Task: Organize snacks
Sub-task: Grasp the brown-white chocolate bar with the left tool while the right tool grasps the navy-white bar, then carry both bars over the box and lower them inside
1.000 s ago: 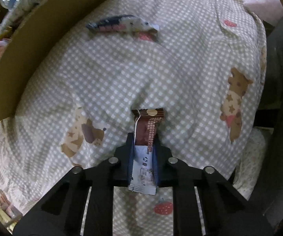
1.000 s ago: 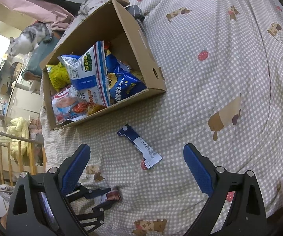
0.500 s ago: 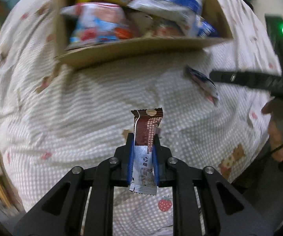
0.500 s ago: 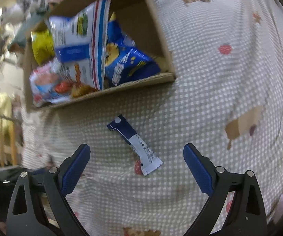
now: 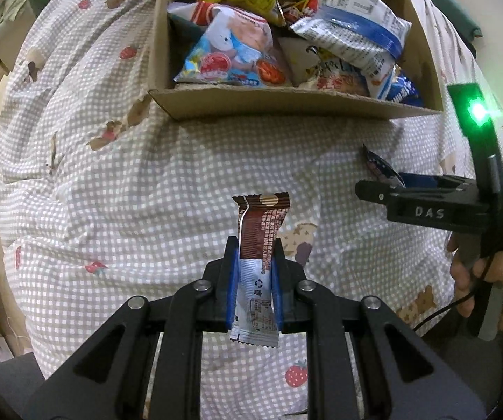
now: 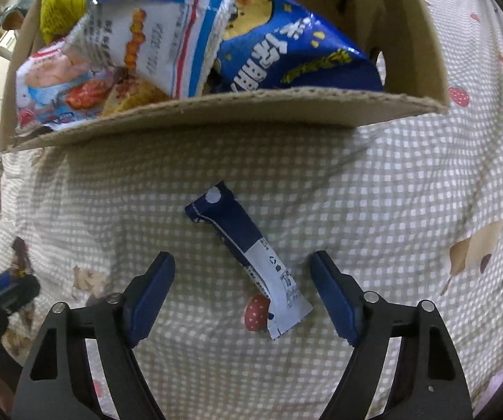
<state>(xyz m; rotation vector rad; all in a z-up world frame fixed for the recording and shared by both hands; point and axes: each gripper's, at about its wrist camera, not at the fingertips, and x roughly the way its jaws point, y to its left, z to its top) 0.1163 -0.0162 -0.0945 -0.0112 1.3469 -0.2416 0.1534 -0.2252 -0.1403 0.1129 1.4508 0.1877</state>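
Observation:
My left gripper (image 5: 253,266) is shut on a brown and white snack bar (image 5: 259,245), held upright above the checked bedcover, short of the cardboard box (image 5: 279,103). The box (image 6: 216,112) is full of snack bags. My right gripper (image 6: 242,280) is open, its blue fingers on either side of a dark blue and white snack bar (image 6: 248,262) that lies flat on the cover in front of the box. In the left wrist view the right gripper (image 5: 391,192) shows at the right, over that blue bar (image 5: 377,168).
The checked bedcover (image 5: 111,182) with bear and strawberry prints spreads around the box. The person's hand (image 5: 496,280) holds the right gripper's handle. The bed's edge drops off at the left and bottom; furniture stands beyond the left side.
My left gripper has swung with the brown bar to face the box and come nearer. My right gripper has dropped towards the blue bar and its fingers now stand closer together around it.

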